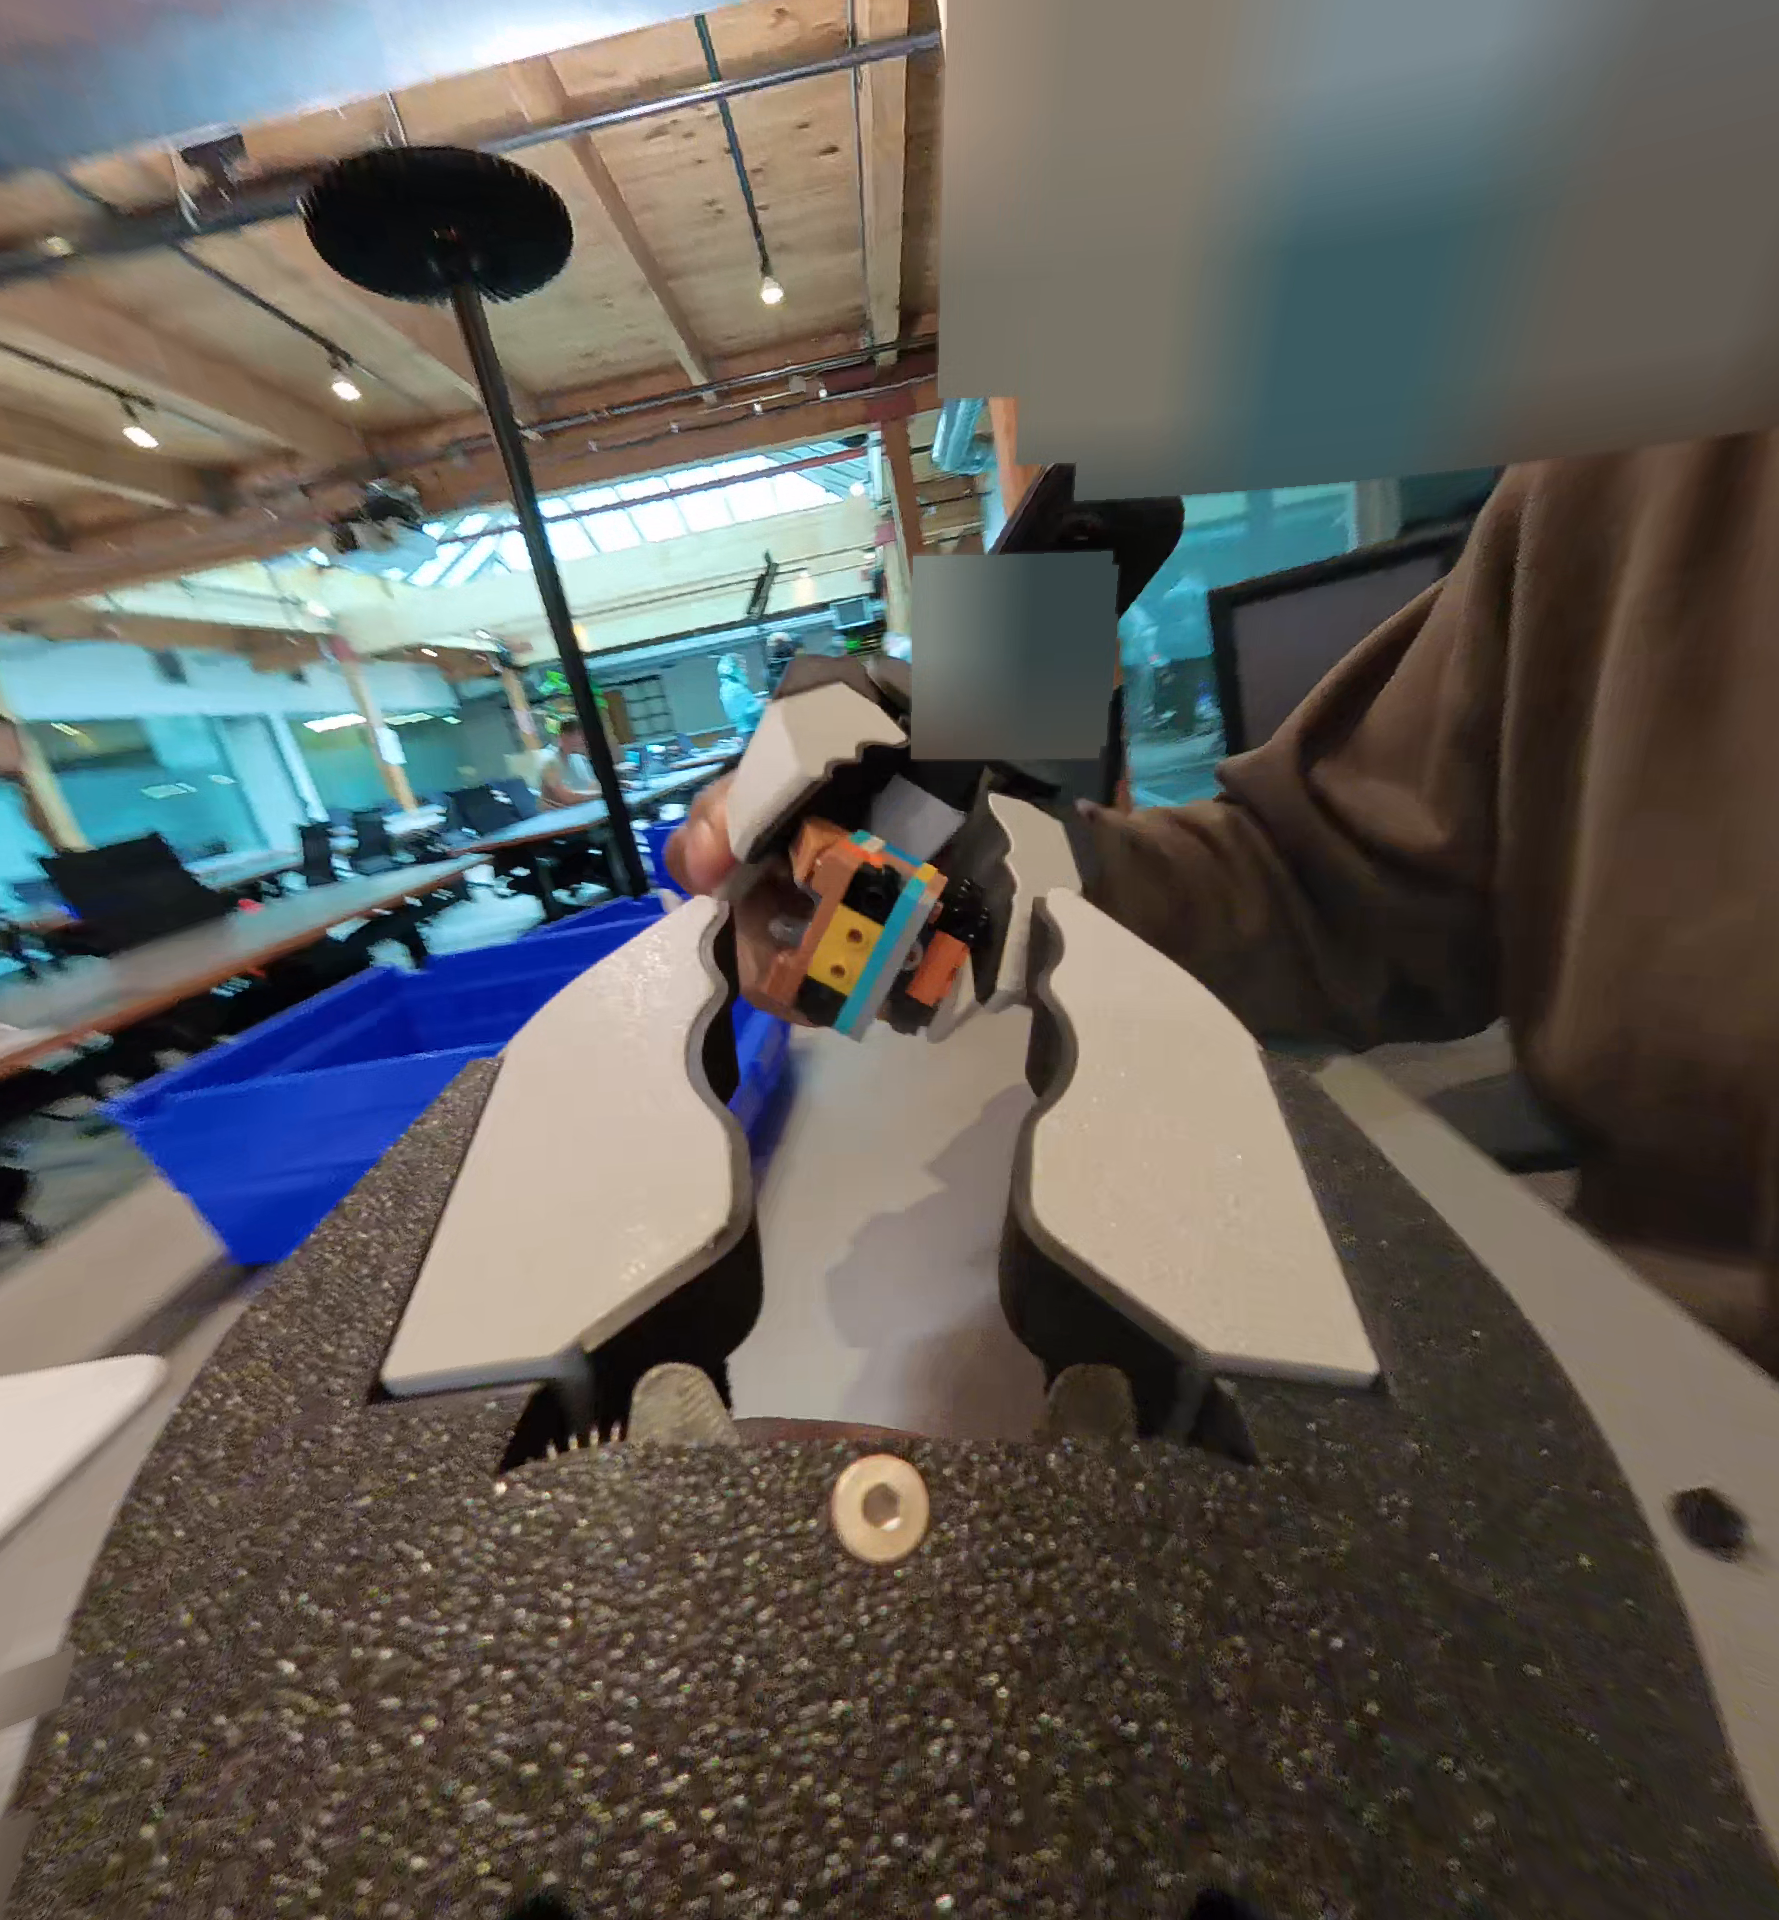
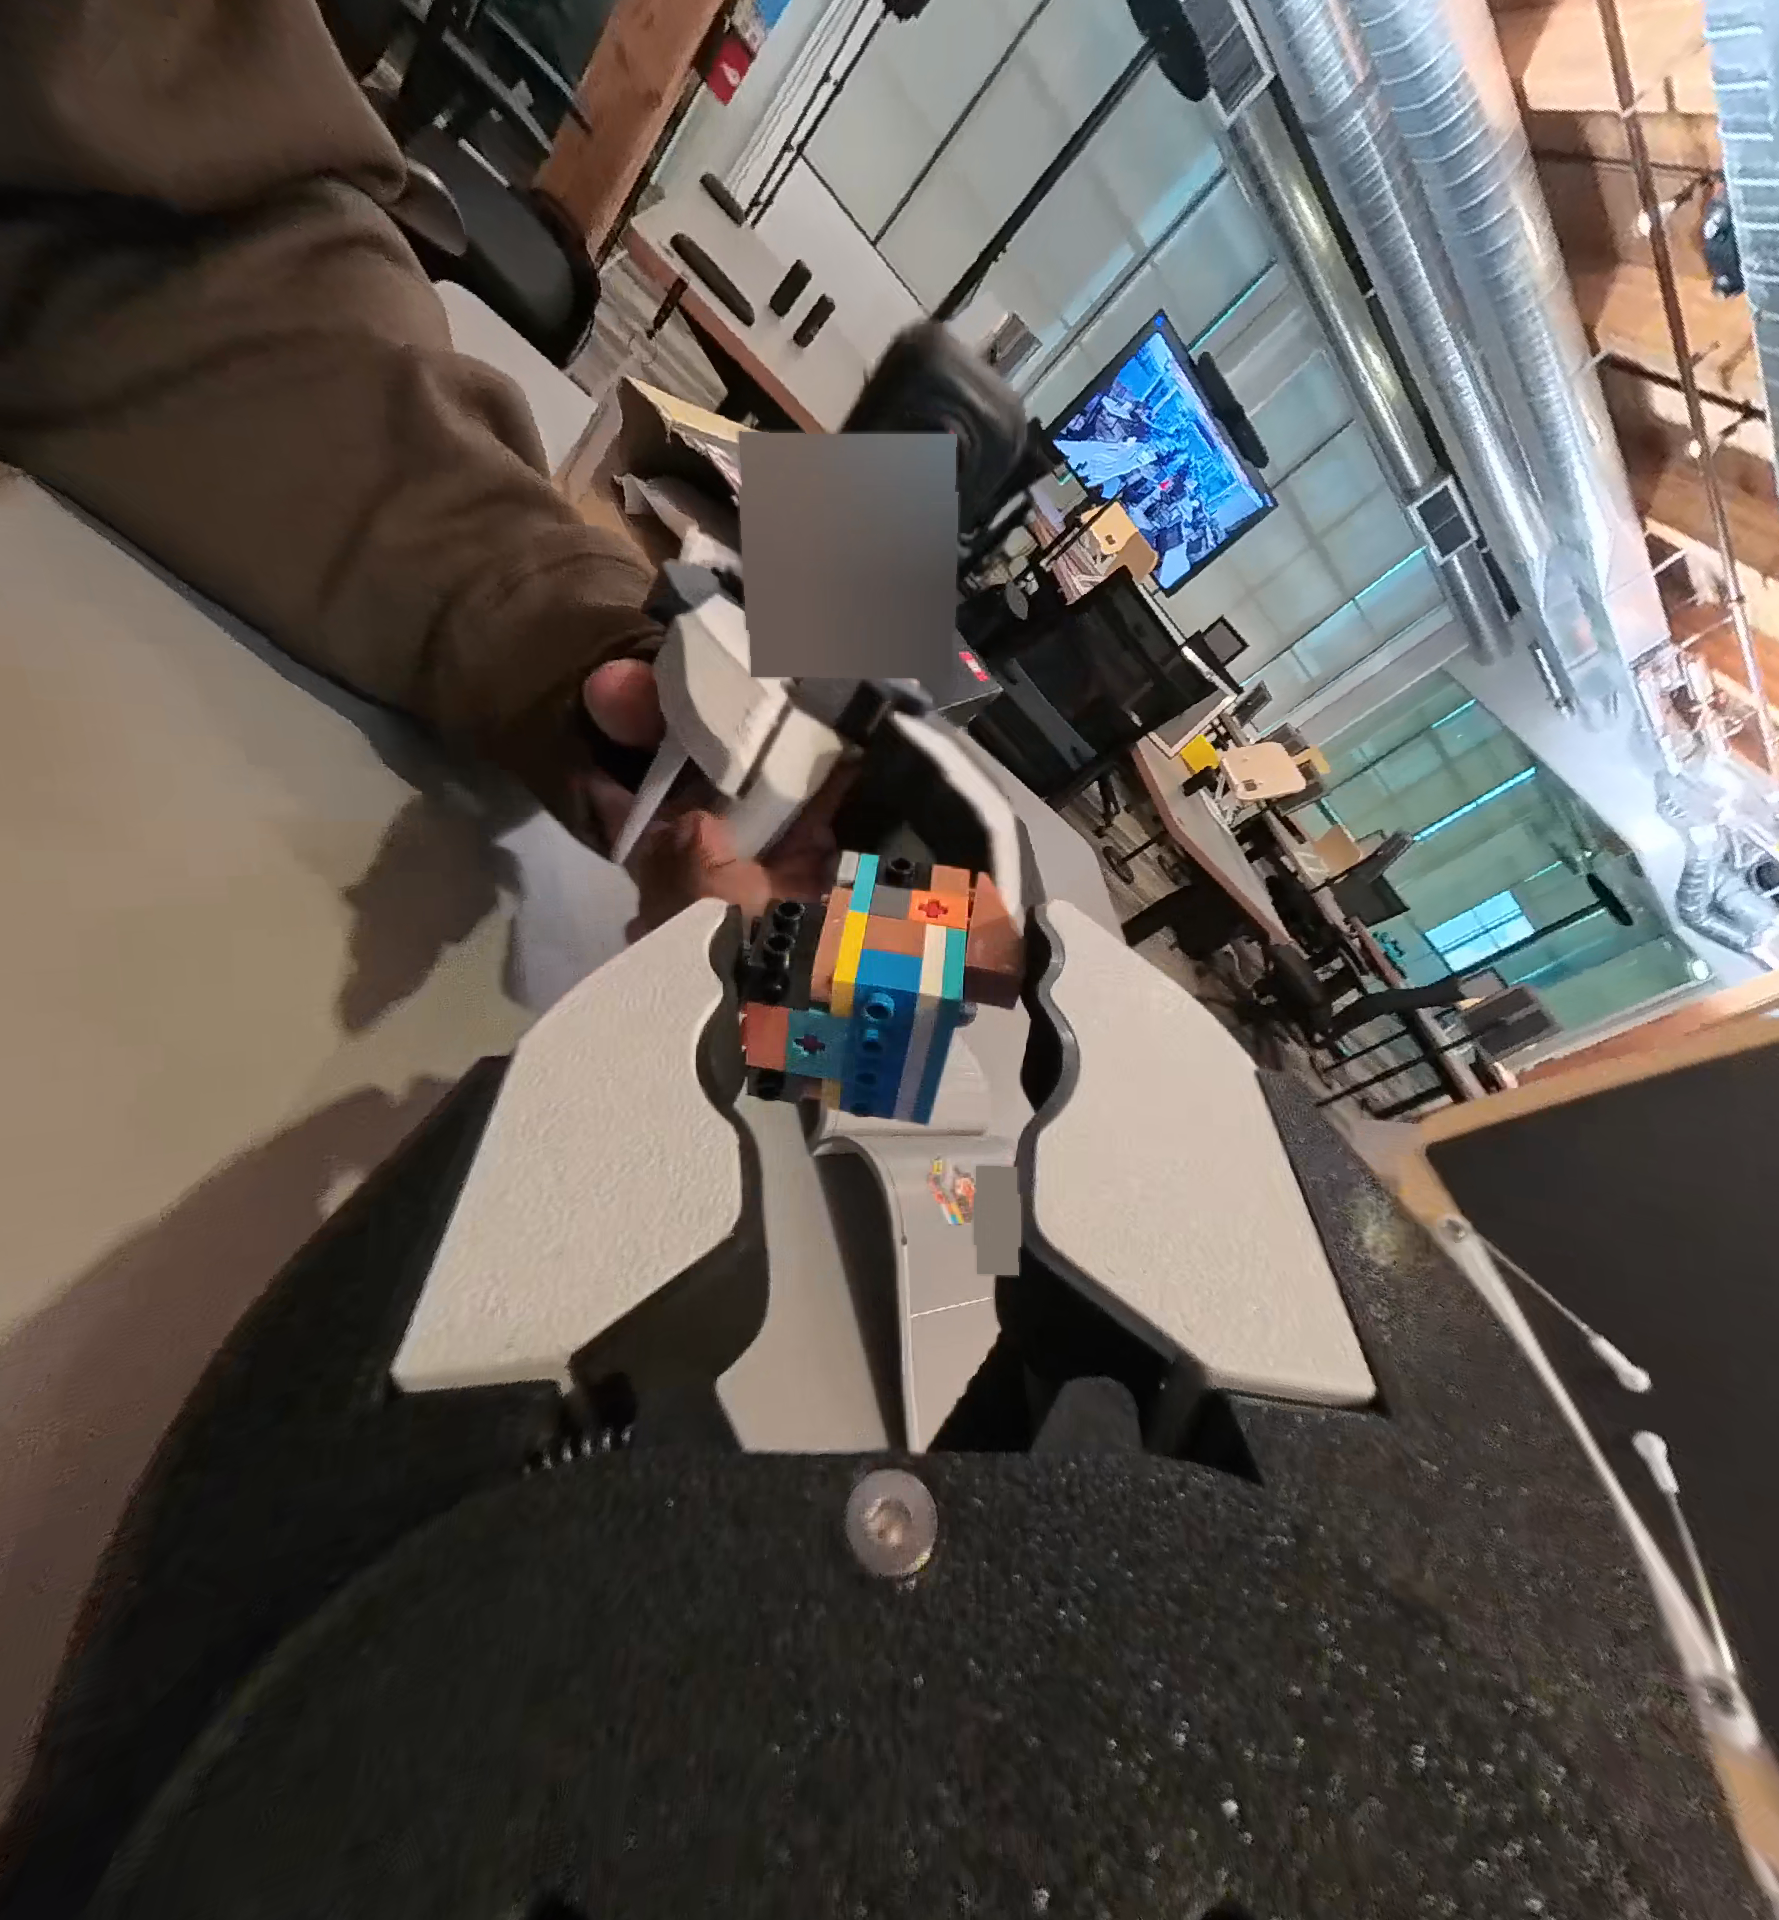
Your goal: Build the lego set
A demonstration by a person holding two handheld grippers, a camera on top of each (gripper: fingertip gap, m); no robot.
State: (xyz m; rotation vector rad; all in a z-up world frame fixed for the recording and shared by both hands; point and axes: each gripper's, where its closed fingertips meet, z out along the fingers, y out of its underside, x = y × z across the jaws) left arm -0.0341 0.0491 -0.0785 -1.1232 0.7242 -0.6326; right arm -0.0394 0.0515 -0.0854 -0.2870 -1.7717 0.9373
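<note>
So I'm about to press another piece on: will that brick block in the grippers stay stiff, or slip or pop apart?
The brick block probably stays stiff: its pieces look tightly stacked. It may slip, since its faces look smooth and it hangs between the right gripper and the left gripper. The black pieces sticking out at one edge seem likeliest to pop off.

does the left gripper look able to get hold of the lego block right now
Probably yes. In the left wrist view the left gripper has its fingers spread with the lego block right at their tips, nothing between. The right gripper brackets the same block from the opposite side, so room on it looks tight.
</note>
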